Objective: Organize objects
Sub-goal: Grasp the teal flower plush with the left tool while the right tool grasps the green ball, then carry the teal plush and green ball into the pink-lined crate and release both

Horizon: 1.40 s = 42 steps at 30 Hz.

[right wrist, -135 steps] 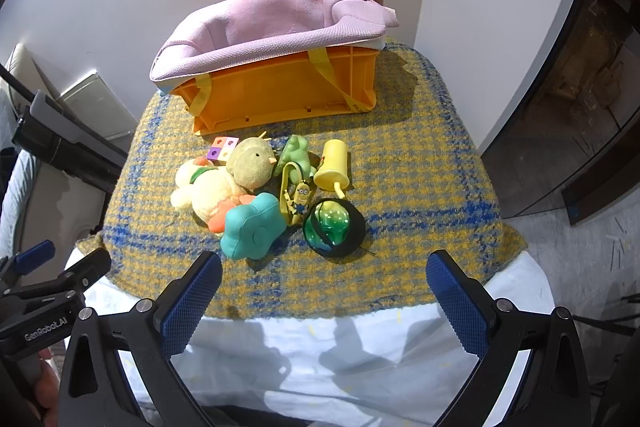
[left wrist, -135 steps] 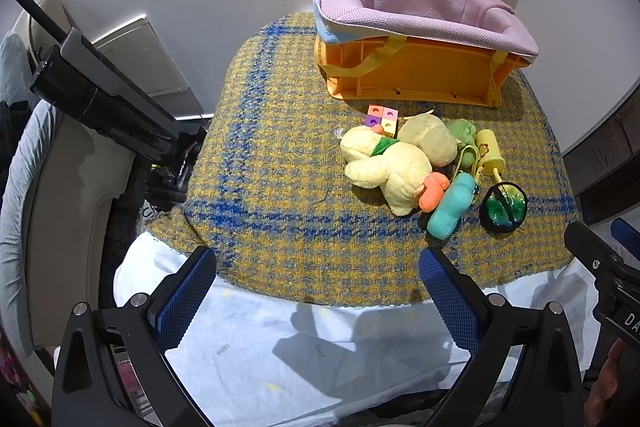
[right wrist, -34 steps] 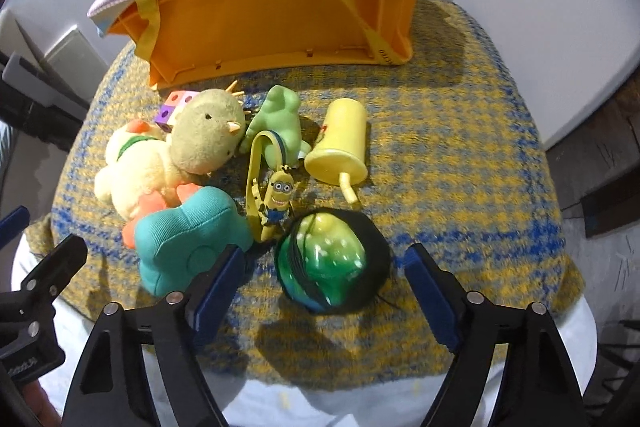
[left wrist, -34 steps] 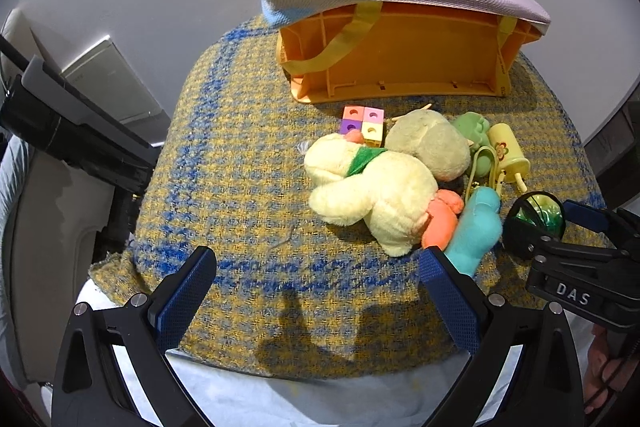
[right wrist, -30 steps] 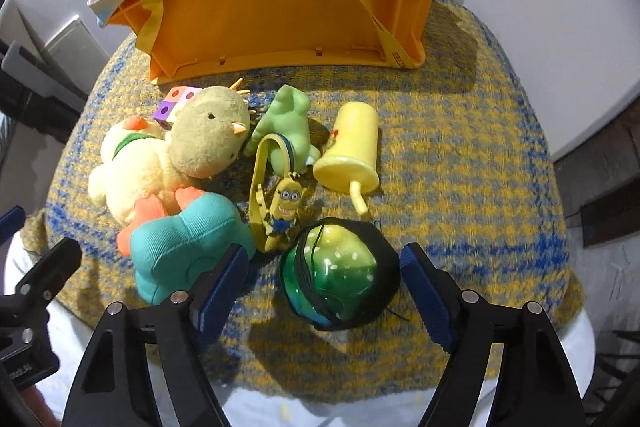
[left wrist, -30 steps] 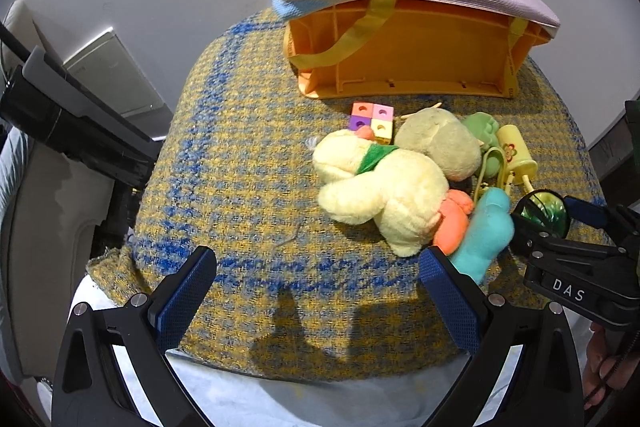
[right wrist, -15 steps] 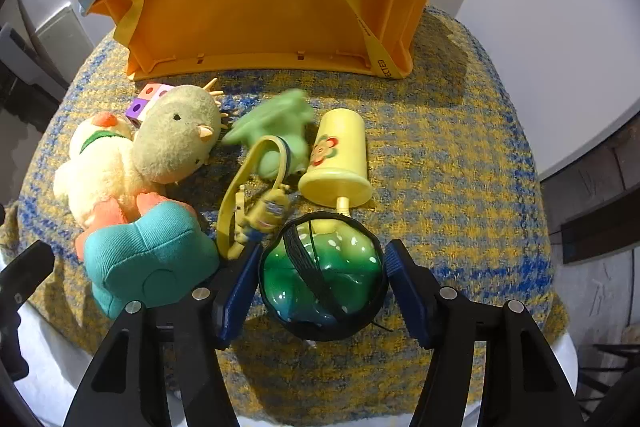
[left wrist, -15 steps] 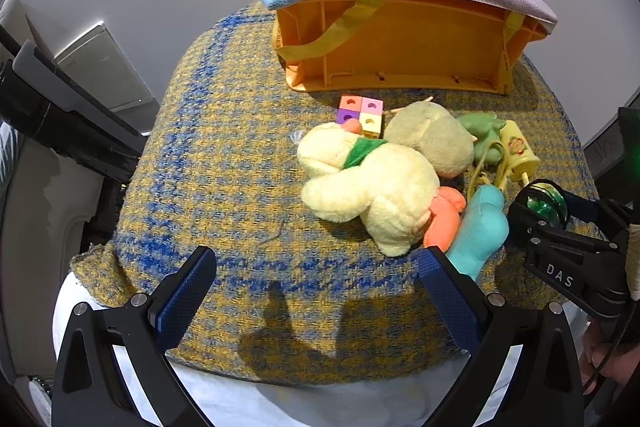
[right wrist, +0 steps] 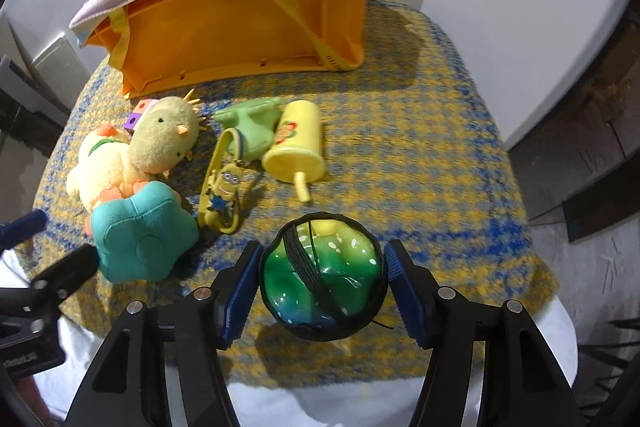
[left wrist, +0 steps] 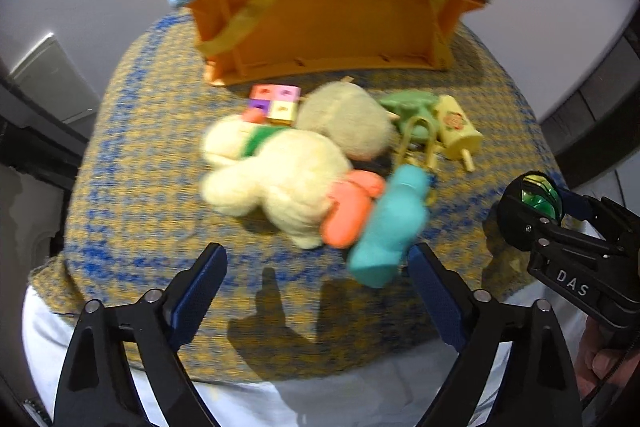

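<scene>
Progress: nothing is seen placed in the orange basket (right wrist: 248, 27); all toys are left on the worktop (right wrist: 420, 155).
Left gripper (left wrist: 316, 291): jaws just narrowed, held apart, nothing between them, near the teal plush (left wrist: 392, 227).
Right gripper (right wrist: 320, 287): clamped on the green ball (right wrist: 324, 279), glossy, black-netted, held just above the front edge.

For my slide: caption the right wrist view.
Right gripper clamps the green ball above the checked cloth, toys and orange basket behind.
</scene>
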Each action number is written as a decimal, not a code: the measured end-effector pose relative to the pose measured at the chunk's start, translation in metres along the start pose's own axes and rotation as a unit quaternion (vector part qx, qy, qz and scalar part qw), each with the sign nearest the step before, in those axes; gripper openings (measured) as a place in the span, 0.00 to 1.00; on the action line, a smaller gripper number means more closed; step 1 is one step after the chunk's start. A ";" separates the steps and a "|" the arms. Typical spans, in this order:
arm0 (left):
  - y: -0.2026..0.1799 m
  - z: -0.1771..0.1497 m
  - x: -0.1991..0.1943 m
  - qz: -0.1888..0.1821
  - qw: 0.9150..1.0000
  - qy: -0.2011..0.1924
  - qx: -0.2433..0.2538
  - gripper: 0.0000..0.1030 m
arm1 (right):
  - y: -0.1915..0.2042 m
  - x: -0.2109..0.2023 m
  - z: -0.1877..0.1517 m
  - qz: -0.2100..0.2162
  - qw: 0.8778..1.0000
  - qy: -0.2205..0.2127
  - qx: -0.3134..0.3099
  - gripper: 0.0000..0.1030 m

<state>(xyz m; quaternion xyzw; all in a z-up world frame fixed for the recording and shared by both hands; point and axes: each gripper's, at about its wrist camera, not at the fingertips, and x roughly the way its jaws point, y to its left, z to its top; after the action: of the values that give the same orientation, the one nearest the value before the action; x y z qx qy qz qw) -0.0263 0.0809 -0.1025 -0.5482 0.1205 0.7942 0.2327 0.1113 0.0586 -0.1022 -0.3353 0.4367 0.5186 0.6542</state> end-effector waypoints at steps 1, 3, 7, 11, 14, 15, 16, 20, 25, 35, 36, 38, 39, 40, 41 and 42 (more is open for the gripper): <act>-0.005 -0.001 0.002 -0.006 1.000 0.003 0.006 0.87 | -0.004 -0.002 -0.001 -0.001 1.000 -0.001 0.005 0.60; -0.016 -0.001 0.005 -0.013 1.000 0.008 0.020 0.83 | -0.011 -0.008 -0.006 -0.003 1.000 -0.001 0.014 0.60; -0.039 -0.001 0.017 -0.019 0.998 0.020 0.051 0.65 | -0.025 -0.010 -0.017 -0.004 1.000 0.003 0.031 0.60; -0.048 0.002 0.032 -0.023 0.997 0.037 0.059 0.48 | -0.036 -0.010 -0.025 -0.004 0.999 0.007 0.043 0.60; -0.049 0.001 0.040 -0.028 0.997 0.047 0.060 0.30 | -0.039 -0.010 -0.028 -0.005 0.999 0.006 0.048 0.60; -0.049 0.001 0.041 -0.027 0.997 0.048 0.059 0.30 | -0.039 -0.010 -0.028 -0.005 0.999 0.006 0.048 0.60; -0.049 0.000 0.040 -0.029 0.997 0.046 0.060 0.30 | -0.039 -0.010 -0.028 -0.004 0.999 0.006 0.049 0.60; -0.046 0.000 0.036 -0.037 0.997 0.042 0.057 0.29 | -0.038 -0.013 -0.029 -0.002 0.999 0.001 0.048 0.60; -0.040 0.001 0.021 -0.049 0.997 0.029 0.052 0.29 | -0.032 -0.023 -0.028 0.001 0.999 -0.008 0.044 0.60; -0.014 0.005 -0.028 -0.062 0.997 -0.015 0.042 0.29 | -0.021 -0.052 -0.014 0.008 0.999 -0.034 0.030 0.60; -0.011 0.008 -0.032 -0.062 0.997 -0.020 0.039 0.29 | -0.019 -0.055 -0.012 0.010 0.999 -0.037 0.028 0.60; -0.003 0.016 -0.041 -0.060 0.997 -0.032 0.034 0.29 | -0.014 -0.062 -0.004 0.015 0.999 -0.046 0.021 0.60; 0.000 0.021 -0.045 -0.059 0.997 -0.037 0.032 0.29 | -0.012 -0.066 0.000 0.017 0.998 -0.051 0.019 0.60; 0.002 0.027 -0.047 -0.058 0.997 -0.044 0.029 0.29 | -0.011 -0.070 0.005 0.019 0.998 -0.057 0.016 0.60; 0.004 0.032 -0.050 -0.057 0.997 -0.049 0.027 0.29 | -0.009 -0.073 0.009 0.020 0.998 -0.062 0.014 0.60; 0.009 0.038 -0.054 -0.057 0.997 -0.053 0.025 0.29 | -0.006 -0.078 0.013 0.020 0.997 -0.069 0.011 0.60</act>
<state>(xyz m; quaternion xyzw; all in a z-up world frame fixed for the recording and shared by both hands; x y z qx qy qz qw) -0.0459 0.0774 -0.0389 -0.5052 0.0960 0.8044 0.2973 0.1141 0.0388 -0.0260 -0.2830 0.4029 0.5486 0.6758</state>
